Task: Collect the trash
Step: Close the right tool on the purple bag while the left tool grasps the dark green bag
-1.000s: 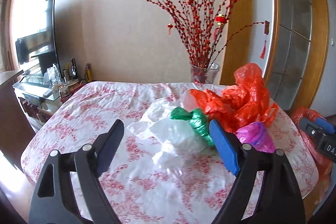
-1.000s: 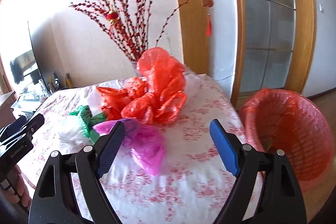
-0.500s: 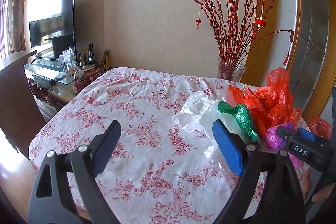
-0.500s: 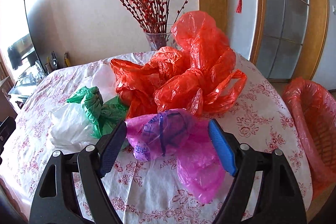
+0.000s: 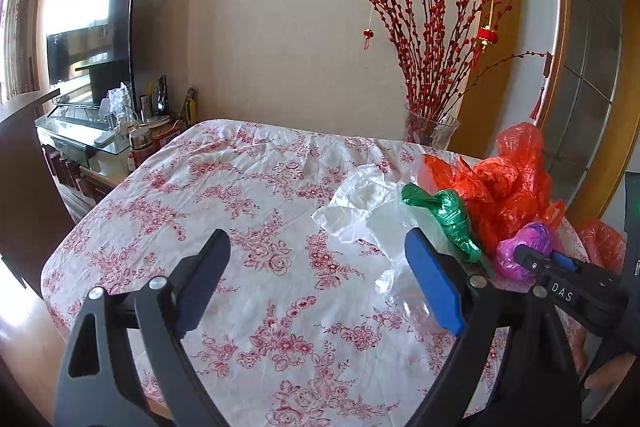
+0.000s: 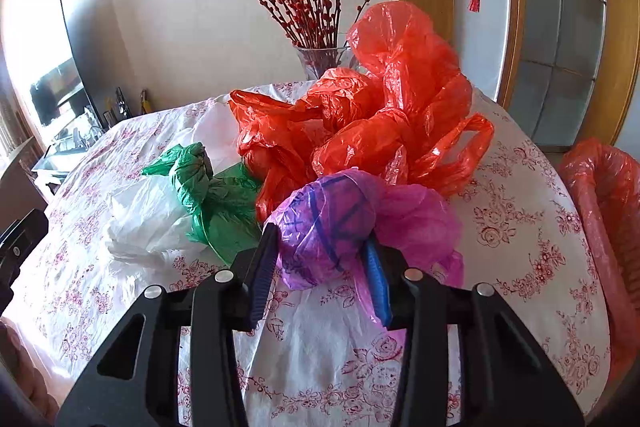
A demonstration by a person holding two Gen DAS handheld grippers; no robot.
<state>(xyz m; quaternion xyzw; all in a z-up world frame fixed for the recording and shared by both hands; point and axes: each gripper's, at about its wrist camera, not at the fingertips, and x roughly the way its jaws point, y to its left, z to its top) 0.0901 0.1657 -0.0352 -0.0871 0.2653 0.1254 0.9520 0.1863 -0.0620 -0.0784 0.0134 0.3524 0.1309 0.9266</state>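
Note:
A knotted purple plastic bag (image 6: 328, 223) lies near the front of the flowered tablecloth (image 6: 520, 227). My right gripper (image 6: 320, 241) is closing on it, and both blue pads touch its sides. Behind it lie crumpled red bags (image 6: 380, 115), a knotted green bag (image 6: 200, 183) and a white bag (image 6: 144, 215). In the left wrist view my left gripper (image 5: 316, 239) hangs wide open over bare cloth with nothing between its fingers. The white bag (image 5: 360, 211) and green bag (image 5: 452, 215) lie just to its right, and the right gripper (image 5: 540, 257) shows at the purple bag (image 5: 520, 247).
A basket lined with a red bag (image 6: 604, 195) stands off the table's right edge. At the back of the table a glass vase (image 6: 320, 61) holds red branches. A TV (image 5: 92, 43) and a cluttered glass stand (image 5: 80, 135) are to the left.
The right gripper came forward and down to the purple bag and narrowed its jaws onto it. The left gripper swung left, off the bags, and now faces bare cloth.

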